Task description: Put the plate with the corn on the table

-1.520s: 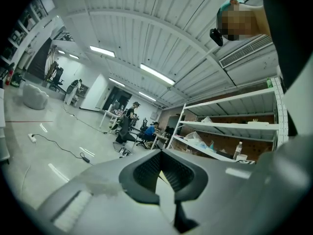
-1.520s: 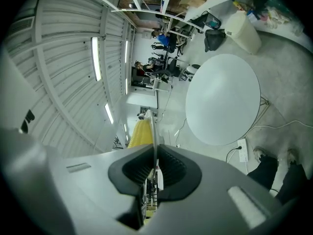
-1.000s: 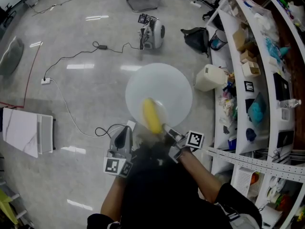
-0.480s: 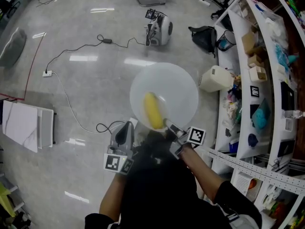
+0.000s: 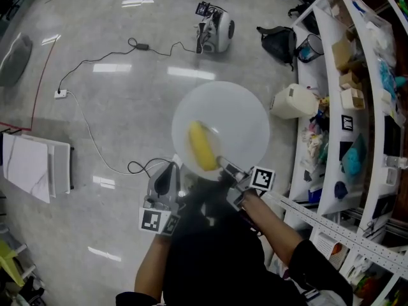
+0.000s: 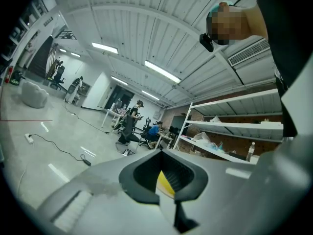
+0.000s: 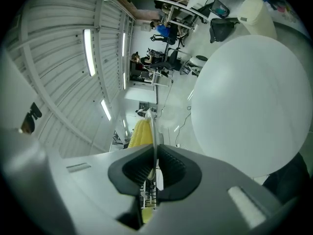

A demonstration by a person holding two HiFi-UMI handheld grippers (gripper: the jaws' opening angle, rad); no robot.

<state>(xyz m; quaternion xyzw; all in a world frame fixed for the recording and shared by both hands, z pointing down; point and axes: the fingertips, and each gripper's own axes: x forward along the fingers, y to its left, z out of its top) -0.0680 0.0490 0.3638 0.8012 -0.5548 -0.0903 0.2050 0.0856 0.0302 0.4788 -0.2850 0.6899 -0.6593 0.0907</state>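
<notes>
R tongs [image 5: 224, 167] clamped on plate [image 5: 237, 116] rim, mid-frame. L tongs [image 5: 173, 171] near-closed on rim, contact murky. Corn [image 5: 202, 146] end hidden.

The corn [image 5: 203, 146] lies on the plate [image 5: 242, 116] (a jug [image 5: 293, 102] and shelves [image 5: 326, 171] stand to its right).

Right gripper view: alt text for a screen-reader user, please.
The right gripper has its jaws clamped on the thin rim of a plate seen edge-on, with yellow corn on its left side. A large white round surface fills the right of the frame.
</notes>
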